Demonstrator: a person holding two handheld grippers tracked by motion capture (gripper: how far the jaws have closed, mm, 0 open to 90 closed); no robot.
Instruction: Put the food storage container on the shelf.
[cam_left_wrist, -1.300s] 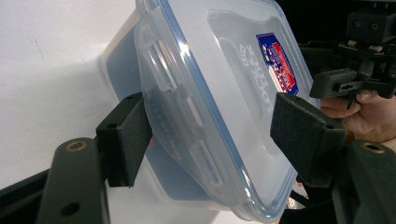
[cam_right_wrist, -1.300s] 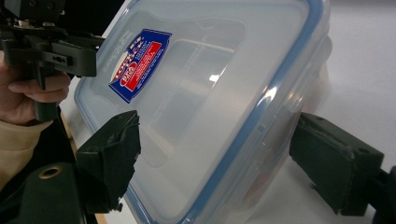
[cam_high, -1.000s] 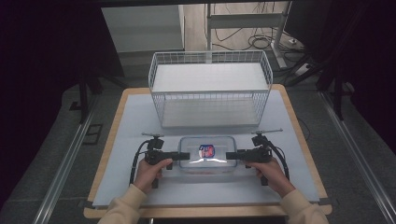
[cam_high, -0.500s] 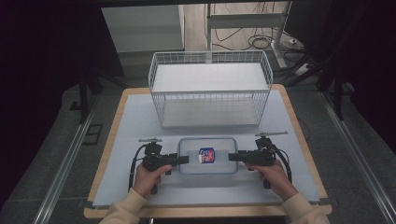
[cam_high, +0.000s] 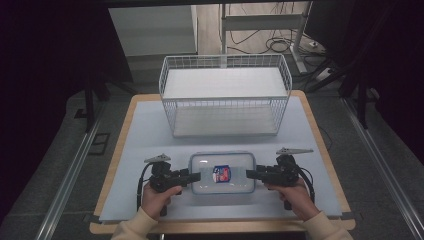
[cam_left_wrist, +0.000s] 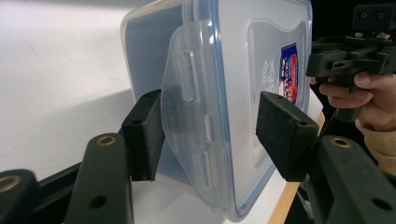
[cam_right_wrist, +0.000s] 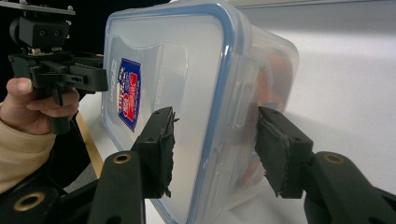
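A clear plastic container (cam_high: 222, 172) with a blue-rimmed lid and a red and blue label lies flat on the white mat. My left gripper (cam_high: 196, 176) is at its left end. In the left gripper view that gripper (cam_left_wrist: 210, 135) is open, its pads either side of the container's (cam_left_wrist: 219, 93) end latch. My right gripper (cam_high: 249, 174) is at the right end. In the right gripper view it (cam_right_wrist: 219, 149) is open too, straddling the container's (cam_right_wrist: 187, 93) other end. Something orange shows through the wall.
A white wire basket (cam_high: 225, 95) with a shelf stands behind the container at the back of the table. The wooden table edge (cam_high: 220, 227) runs close below my hands. Dark floor and rails lie on both sides.
Both grippers and the container have shifted slightly toward the near edge of the table. The grippers stay at the container's two ends.
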